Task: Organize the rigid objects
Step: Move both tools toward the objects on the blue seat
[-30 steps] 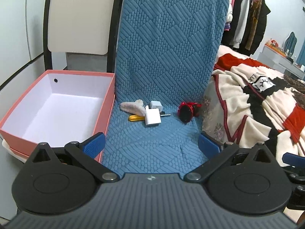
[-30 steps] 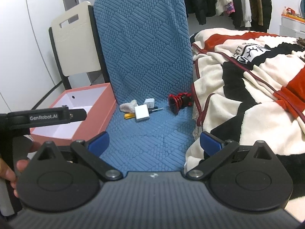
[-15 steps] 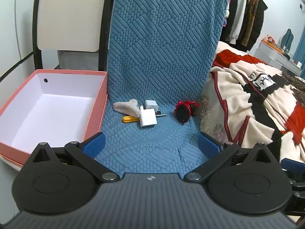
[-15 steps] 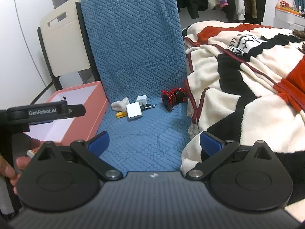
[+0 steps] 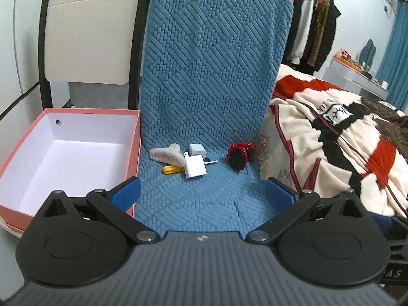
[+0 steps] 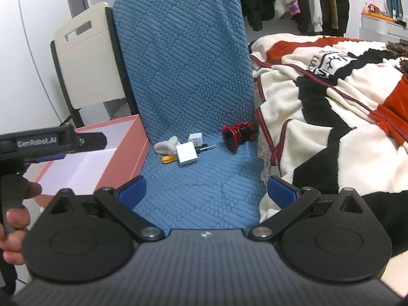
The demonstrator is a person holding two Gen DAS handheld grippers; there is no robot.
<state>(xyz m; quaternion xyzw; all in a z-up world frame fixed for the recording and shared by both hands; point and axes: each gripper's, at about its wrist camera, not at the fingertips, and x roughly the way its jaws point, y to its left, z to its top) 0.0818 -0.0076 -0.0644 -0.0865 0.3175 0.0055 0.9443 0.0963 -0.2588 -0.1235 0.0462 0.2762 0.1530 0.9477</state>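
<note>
Both claws, left (image 5: 202,191) and right (image 6: 206,187), gape wide over the quilted blue seat (image 5: 204,199); a square white charger (image 5: 195,166), ribbed red spring (image 5: 238,154) and fuzzy cloth (image 5: 167,154) lie beside the smooth pink box (image 5: 132,153).

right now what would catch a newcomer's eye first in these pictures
Probably the small pile on the blue chair seat: a white charger, a yellow-handled screwdriver and a fluffy cloth, with a red and black gadget lying apart to their right. Next, the open pink box, nothing visible inside it, left of the seat. Both claws hang open, short of the pile.
</note>
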